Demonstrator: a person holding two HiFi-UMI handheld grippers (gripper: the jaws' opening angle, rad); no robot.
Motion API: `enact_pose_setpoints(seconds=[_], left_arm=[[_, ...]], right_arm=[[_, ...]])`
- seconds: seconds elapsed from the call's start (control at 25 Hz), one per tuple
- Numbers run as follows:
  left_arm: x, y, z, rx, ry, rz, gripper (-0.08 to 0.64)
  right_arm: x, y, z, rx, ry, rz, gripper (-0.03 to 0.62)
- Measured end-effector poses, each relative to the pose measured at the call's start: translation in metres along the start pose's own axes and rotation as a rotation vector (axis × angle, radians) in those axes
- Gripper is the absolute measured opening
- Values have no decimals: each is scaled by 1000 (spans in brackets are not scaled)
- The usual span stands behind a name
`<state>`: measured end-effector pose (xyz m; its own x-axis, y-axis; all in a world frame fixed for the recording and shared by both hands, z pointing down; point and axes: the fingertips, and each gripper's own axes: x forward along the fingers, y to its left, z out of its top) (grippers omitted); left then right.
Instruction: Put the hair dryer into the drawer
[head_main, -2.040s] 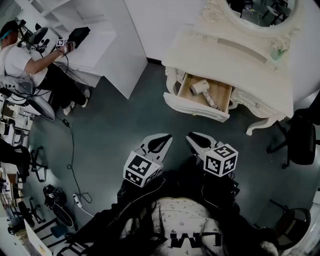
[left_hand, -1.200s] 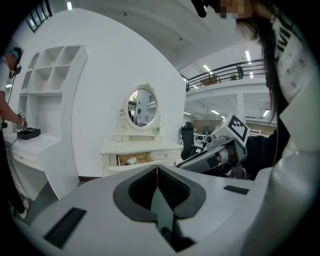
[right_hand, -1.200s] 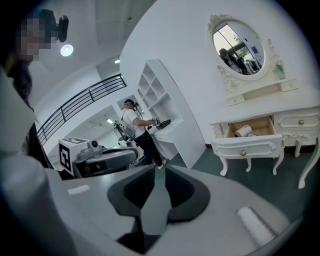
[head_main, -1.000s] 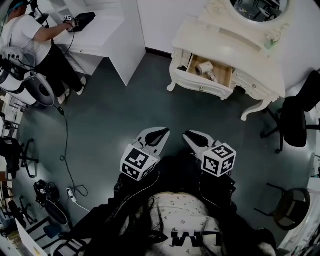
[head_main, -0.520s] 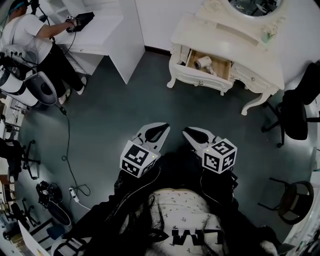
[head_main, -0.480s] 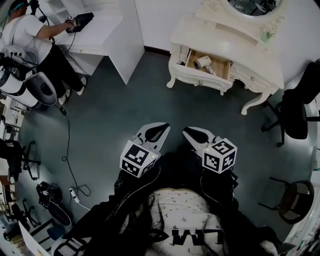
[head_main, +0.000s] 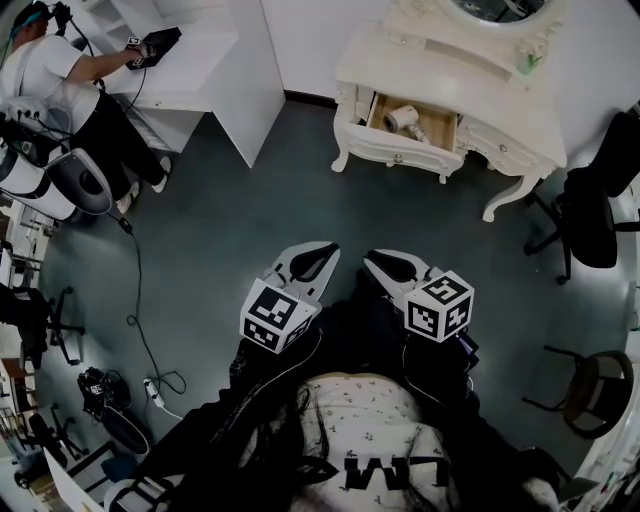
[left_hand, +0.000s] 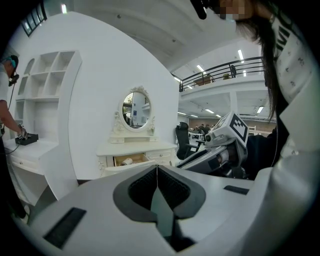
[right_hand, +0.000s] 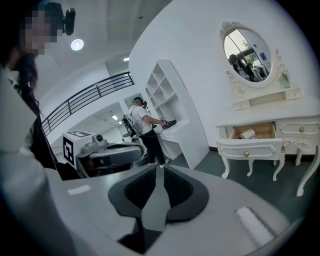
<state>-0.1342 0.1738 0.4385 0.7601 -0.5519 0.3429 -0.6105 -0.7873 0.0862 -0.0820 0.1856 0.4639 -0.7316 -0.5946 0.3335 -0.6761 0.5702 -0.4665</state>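
The white hair dryer (head_main: 405, 117) lies inside the open wooden drawer (head_main: 437, 124) of the cream dressing table (head_main: 470, 75). It shows small in the left gripper view as the hair dryer (left_hand: 127, 161) and in the right gripper view as the hair dryer (right_hand: 248, 134). My left gripper (head_main: 322, 250) and right gripper (head_main: 375, 258) hang side by side over the dark floor, far from the table, close to my body. Both are shut with nothing between the jaws; the left gripper (left_hand: 157, 169) and right gripper (right_hand: 159, 171) show their pads meeting.
An oval mirror (right_hand: 248, 49) tops the dressing table. A person (head_main: 55, 85) works at a white desk (head_main: 195, 70) at the far left. Black chairs (head_main: 592, 205) stand to the right; cables and gear (head_main: 130, 330) lie on the floor at left.
The view has drawn back from the dressing table, which sits higher and smaller in the head view. The hair dryer stays in the open drawer. Both grippers keep side by side.
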Motion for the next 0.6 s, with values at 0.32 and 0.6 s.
enact_pose_setpoints(seconds=[0.32,0.6], left_arm=[[2,2,3,3,-3,-1,0],[6,17,7,4,-15,23,0]], right_arm=[[3,-2,1,2,5,1,61],[17,-8,8,-17,17,21,61]])
